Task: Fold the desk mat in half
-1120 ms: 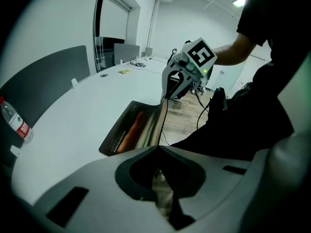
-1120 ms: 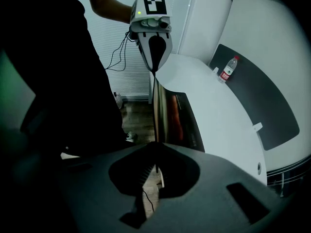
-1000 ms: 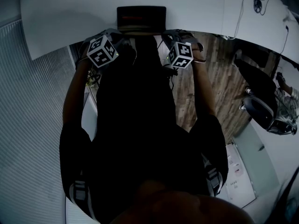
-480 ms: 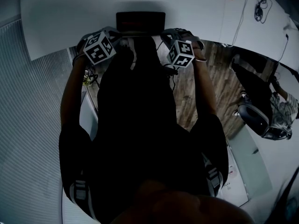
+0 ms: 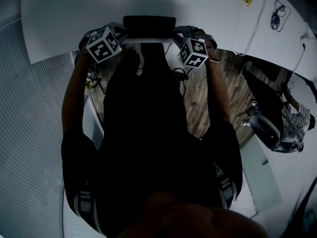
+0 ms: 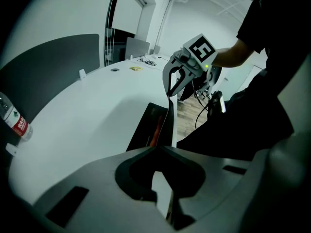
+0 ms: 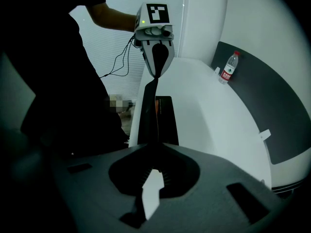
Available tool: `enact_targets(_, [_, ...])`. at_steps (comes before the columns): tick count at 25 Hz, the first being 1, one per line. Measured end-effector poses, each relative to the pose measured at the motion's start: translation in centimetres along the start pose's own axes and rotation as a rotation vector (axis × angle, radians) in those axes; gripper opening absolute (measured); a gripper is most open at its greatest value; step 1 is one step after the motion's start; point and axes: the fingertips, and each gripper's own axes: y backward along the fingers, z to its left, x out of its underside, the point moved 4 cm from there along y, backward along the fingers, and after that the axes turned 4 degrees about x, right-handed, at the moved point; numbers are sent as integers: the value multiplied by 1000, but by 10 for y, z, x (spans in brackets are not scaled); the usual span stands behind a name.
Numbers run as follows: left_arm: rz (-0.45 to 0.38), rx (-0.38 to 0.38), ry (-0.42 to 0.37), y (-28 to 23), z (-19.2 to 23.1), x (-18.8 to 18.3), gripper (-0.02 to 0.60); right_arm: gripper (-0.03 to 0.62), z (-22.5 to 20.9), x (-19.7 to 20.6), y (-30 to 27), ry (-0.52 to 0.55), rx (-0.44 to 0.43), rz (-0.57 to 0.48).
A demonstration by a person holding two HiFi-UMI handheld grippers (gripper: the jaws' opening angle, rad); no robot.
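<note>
Black desk mat is draping limply over the table edge — left gripper and right gripper are both clamping its raised edge, probably near the corners — light, floppy

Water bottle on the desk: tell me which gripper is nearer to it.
Left. The left gripper holds the edge of the desk mat on the side toward the water bottle; the right gripper grips that edge farther along, away from the bottle.
</note>
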Motion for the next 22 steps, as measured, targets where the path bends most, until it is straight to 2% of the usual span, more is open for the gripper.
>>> enact_targets(13, [-3,-58,52,-9,49,-1,11,8,-49,3,-22,-14,-8,-4])
enact_targets(22, [-3,-79,91,-17,74,6,11,8,-67,5,-44,-57,-13,11])
